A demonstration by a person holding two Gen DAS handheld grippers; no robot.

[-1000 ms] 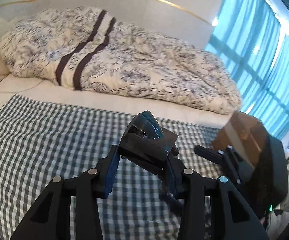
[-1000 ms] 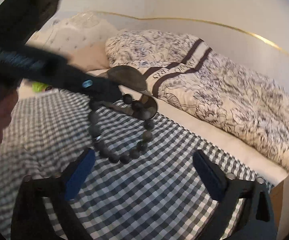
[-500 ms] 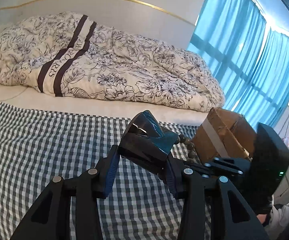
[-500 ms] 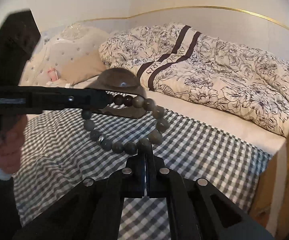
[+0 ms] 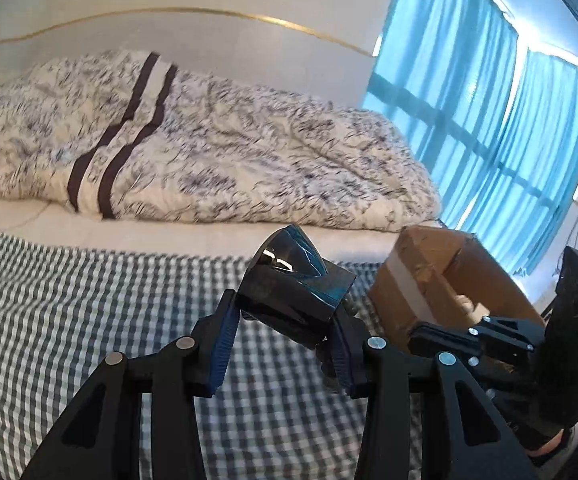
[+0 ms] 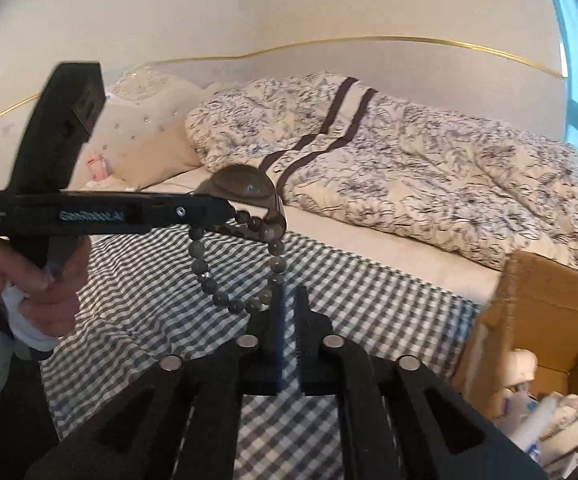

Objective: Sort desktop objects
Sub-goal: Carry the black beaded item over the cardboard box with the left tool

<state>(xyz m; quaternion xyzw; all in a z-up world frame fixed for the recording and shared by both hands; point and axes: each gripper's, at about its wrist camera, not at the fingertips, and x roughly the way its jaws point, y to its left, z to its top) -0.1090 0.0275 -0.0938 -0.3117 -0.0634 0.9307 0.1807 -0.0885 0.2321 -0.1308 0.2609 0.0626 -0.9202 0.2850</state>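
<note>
Now, mid-transfer: the left gripper point(image 5: 285, 344) clamps a dark glossy object point(image 5: 295, 294) between its jaws, while the right gripper point(image 6: 289, 304) pinches the bead bracelet point(image 6: 237, 264) hanging ahead. Next, carry both rightward over the cardboard box point(image 6: 545, 312) and release.

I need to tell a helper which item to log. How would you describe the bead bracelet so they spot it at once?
Look above the checked cloth, left of the cardboard box. The bead bracelet, a loop of dark round beads, hangs between the left gripper and right gripper, the only string of beads there.
</note>
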